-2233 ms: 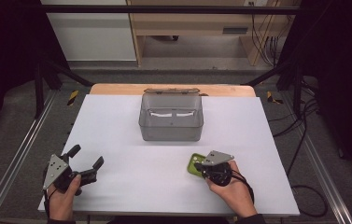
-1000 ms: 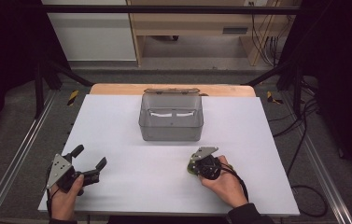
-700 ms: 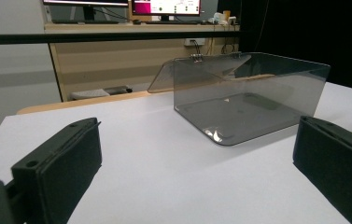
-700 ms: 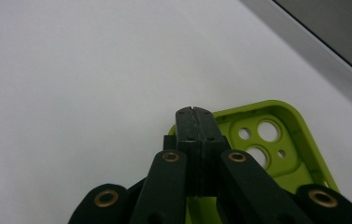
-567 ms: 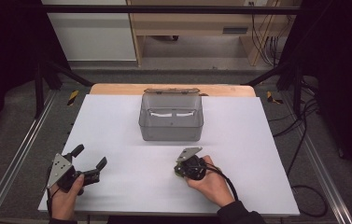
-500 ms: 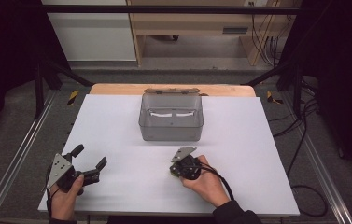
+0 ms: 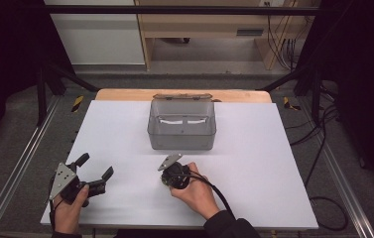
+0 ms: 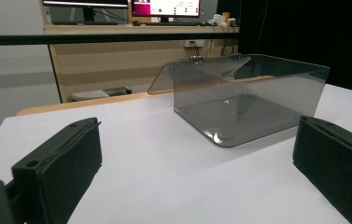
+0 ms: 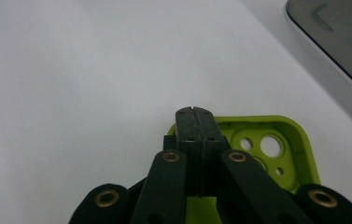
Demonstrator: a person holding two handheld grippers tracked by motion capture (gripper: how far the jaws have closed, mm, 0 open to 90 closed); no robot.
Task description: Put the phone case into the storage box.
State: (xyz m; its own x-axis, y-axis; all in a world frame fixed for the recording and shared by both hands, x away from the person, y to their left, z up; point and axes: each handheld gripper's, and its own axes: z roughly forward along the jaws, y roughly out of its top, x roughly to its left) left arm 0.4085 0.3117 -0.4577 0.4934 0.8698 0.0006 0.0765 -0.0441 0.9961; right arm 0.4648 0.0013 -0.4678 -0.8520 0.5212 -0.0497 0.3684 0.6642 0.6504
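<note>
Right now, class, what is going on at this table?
A person works at a white table with a hand-held gripper in each hand. The right hand-held gripper is shut on the edge of a lime green phone case, carrying it just in front of the smoky clear plastic box, whose lid is open. The left hand-held gripper rests near the table's left front with its jaws wide apart, holding nothing.
</note>
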